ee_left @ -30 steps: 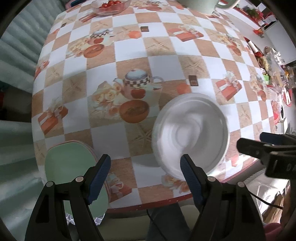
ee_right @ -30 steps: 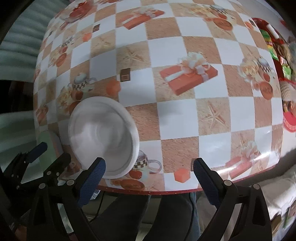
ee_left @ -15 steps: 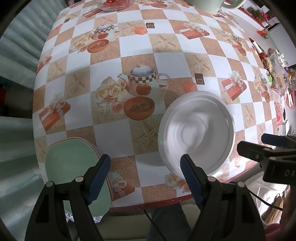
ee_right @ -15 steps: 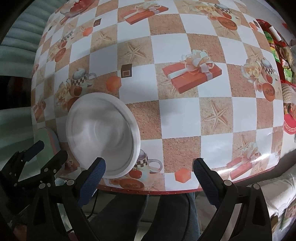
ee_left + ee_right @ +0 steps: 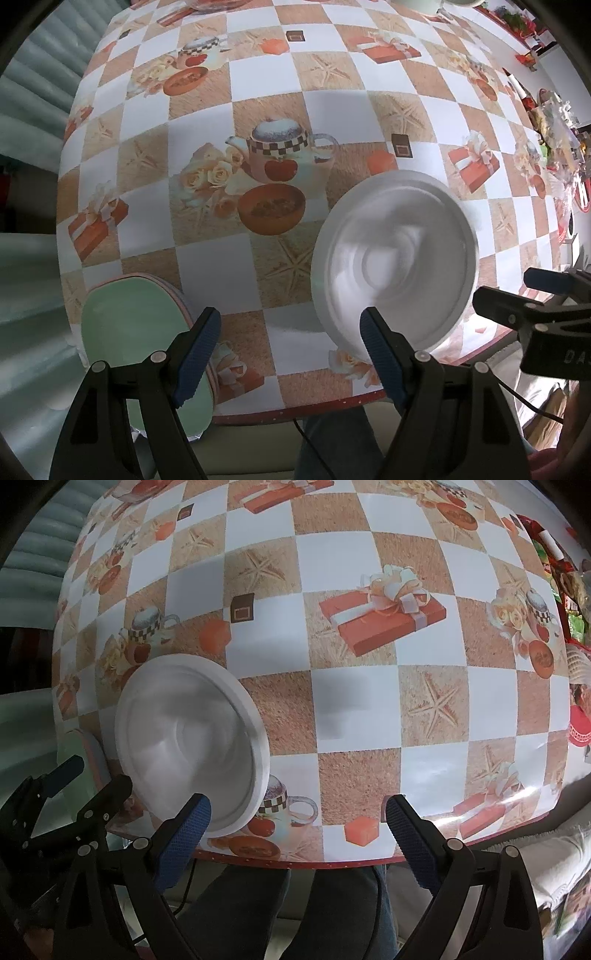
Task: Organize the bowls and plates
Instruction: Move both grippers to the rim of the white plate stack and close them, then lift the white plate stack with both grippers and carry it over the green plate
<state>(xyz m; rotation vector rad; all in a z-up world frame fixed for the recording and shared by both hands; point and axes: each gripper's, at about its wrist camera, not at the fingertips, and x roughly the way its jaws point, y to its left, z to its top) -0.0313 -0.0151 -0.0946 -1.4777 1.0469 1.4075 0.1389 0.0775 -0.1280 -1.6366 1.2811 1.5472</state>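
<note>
A white bowl sits near the table's front edge; it also shows in the right wrist view. A green plate on a pink one lies at the front left corner, overhanging the edge. My left gripper is open and empty, hovering between the plate and the bowl, its right finger over the bowl's near rim. My right gripper is open and empty above the front edge, right of the bowl, its left finger over the bowl's rim.
The table has a checkered cloth printed with teapots, gifts and starfish. A glass bowl of tomatoes and a pale green vessel stand at the far side. Cluttered items line the right edge.
Both grippers have moved a little forward and lower towards the table; the bowl and plates look larger. Nothing on the table has moved. Both grippers stay open.
</note>
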